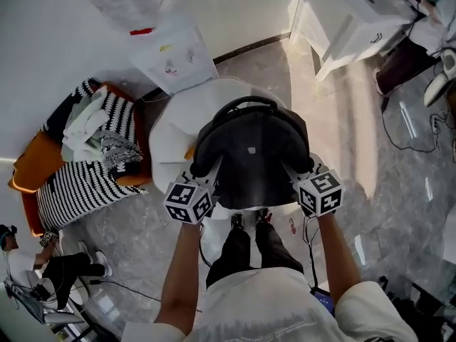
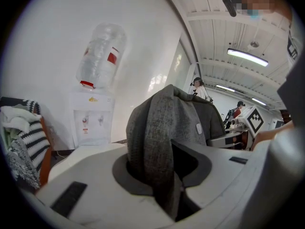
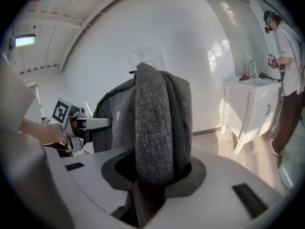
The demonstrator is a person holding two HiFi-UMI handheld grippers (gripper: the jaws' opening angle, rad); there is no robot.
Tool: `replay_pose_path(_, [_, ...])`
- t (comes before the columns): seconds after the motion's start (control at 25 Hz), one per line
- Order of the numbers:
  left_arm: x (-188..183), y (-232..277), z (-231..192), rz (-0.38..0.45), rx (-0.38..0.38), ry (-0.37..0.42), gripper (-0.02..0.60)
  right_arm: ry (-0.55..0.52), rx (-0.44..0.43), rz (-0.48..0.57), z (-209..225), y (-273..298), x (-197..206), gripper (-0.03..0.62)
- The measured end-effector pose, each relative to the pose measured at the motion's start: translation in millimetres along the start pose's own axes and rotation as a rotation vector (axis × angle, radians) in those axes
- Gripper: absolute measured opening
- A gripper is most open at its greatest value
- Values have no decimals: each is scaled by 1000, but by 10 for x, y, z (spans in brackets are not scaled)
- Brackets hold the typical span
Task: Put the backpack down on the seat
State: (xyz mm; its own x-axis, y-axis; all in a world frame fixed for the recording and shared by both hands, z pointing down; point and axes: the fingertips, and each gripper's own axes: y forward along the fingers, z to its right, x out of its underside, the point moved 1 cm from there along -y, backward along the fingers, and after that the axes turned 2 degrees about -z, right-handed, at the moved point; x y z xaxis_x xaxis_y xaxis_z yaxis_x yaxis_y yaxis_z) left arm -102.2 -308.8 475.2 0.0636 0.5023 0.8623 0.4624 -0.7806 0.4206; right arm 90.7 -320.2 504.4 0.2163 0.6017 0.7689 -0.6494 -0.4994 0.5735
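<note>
Backpack [image 1: 251, 152] upright over the white seat [image 1: 169, 127], one strap in each tool. Left gripper [image 2: 167, 178] partly closed, jaws pinching a grey strap [image 2: 159, 132]. Right gripper [image 3: 153, 178] the same, clamped on the other strap [image 3: 152, 123]. The carry looks done, but whether the base touches the seat can't be told (the bag's own bulk hides it). Left to do: settle it, then release both straps.

The head view looks steeply down on the backpack [image 1: 251, 152]. Each gripper view sits close behind its fingers [image 2: 90, 173], facing the backpack from opposite sides; all three share it.
</note>
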Motion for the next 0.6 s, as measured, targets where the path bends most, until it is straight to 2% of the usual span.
replay_pose_path(0.32, [337,252,-271,-28,52,-9,112,25,34,-13,88,339,296,112])
replay_pose_path(0.6, [496,523,-563,-27,64,5,112,43,70,0,192,687,419,111])
